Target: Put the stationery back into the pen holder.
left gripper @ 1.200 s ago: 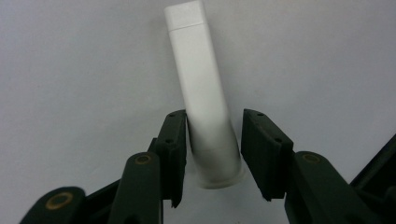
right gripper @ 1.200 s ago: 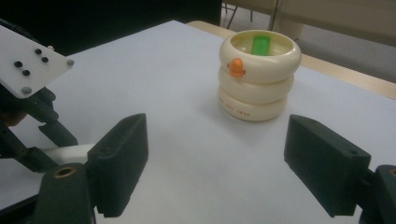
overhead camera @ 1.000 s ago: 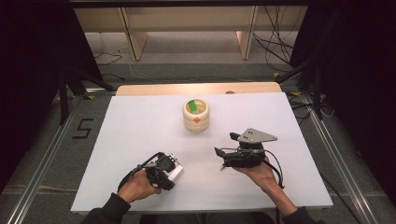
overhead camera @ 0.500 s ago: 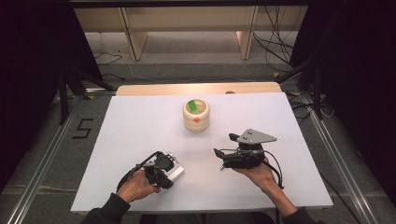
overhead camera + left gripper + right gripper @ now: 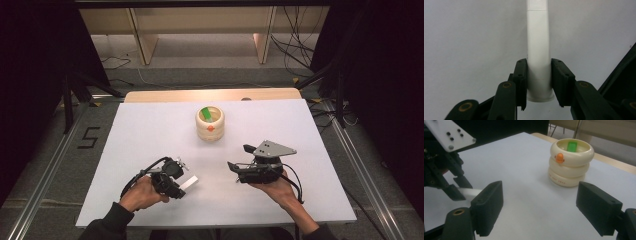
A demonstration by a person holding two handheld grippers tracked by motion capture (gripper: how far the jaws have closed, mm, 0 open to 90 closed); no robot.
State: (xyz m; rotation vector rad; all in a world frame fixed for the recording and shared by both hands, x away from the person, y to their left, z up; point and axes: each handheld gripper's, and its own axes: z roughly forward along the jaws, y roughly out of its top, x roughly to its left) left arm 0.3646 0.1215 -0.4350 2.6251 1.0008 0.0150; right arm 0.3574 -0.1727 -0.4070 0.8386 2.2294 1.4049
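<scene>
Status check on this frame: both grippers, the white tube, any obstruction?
Left gripper shut on white tube, low over the table. Right gripper open, empty. Ring stack stands apart, nothing blocking.

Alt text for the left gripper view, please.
The left gripper's two black jaws are closed on the lower end of a white tube, which extends straight up the frame. Behind it lies the plain white table.

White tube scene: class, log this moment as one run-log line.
left gripper: shut on white tube | right gripper: open, empty | ring stack: untouched
</scene>
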